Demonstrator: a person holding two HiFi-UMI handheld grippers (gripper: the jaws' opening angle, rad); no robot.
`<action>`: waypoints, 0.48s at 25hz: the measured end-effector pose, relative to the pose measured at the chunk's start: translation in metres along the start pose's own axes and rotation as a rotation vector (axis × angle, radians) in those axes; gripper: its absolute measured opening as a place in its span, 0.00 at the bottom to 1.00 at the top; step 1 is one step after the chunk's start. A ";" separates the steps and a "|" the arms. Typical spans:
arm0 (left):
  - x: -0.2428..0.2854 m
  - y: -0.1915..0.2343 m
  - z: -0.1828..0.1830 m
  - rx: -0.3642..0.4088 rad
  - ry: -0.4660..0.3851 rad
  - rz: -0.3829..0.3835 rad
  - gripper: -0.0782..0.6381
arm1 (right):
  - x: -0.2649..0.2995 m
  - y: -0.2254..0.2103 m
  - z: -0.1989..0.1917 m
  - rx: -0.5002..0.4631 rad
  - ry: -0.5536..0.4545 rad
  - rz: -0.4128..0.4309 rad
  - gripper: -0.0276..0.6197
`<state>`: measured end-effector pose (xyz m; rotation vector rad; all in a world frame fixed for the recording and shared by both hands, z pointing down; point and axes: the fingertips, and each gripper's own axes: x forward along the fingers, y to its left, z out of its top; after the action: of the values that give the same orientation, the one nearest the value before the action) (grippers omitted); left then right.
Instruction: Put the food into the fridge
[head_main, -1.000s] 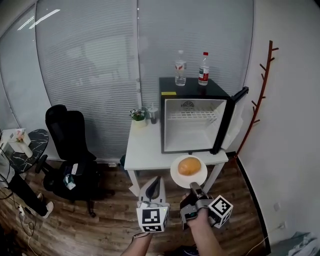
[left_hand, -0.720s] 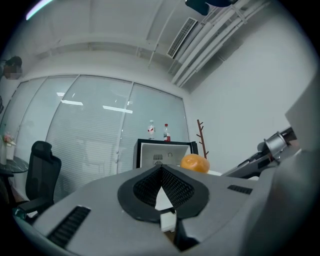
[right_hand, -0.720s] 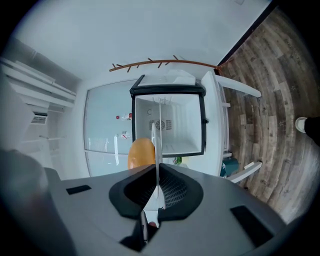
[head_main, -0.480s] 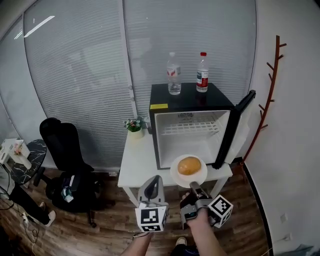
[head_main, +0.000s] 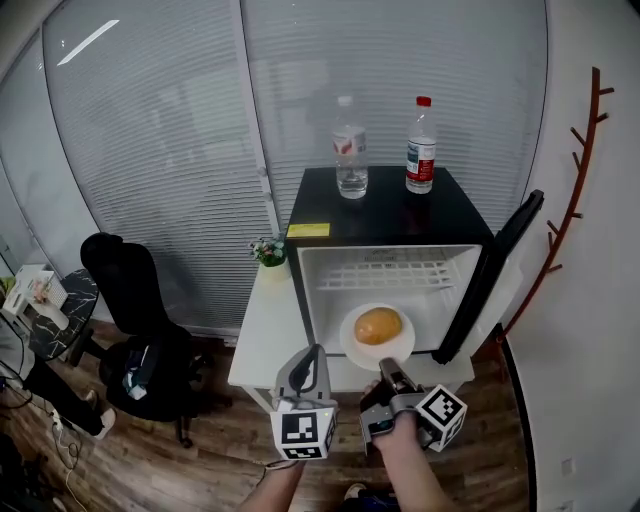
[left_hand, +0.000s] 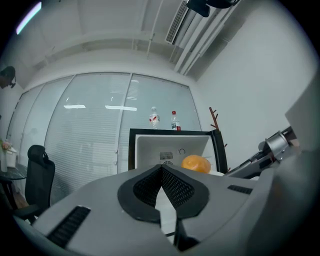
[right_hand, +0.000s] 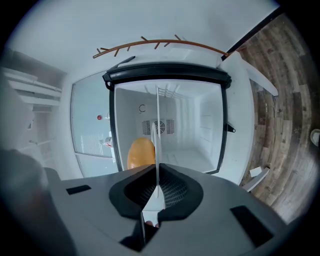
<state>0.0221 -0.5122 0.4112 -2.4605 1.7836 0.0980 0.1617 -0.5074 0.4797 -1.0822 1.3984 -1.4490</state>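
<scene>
Pinching round white plate (head_main: 377, 356) under glossy bun (head_main: 378, 326)

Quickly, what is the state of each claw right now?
Left claw: closed, empty.
Right claw: closed on the rim of the white plate carrying a bun.
</scene>
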 end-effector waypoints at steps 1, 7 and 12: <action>0.005 0.002 -0.001 0.003 0.002 0.007 0.15 | 0.007 0.000 0.003 0.001 0.008 -0.003 0.10; 0.031 0.020 -0.007 0.002 0.010 0.047 0.15 | 0.046 0.000 0.007 -0.014 0.046 -0.016 0.10; 0.050 0.038 -0.016 0.007 0.008 0.052 0.15 | 0.079 0.005 0.003 -0.029 0.054 -0.005 0.10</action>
<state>0.0015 -0.5726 0.4195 -2.4138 1.8486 0.0855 0.1423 -0.5845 0.4773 -1.0723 1.4601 -1.4755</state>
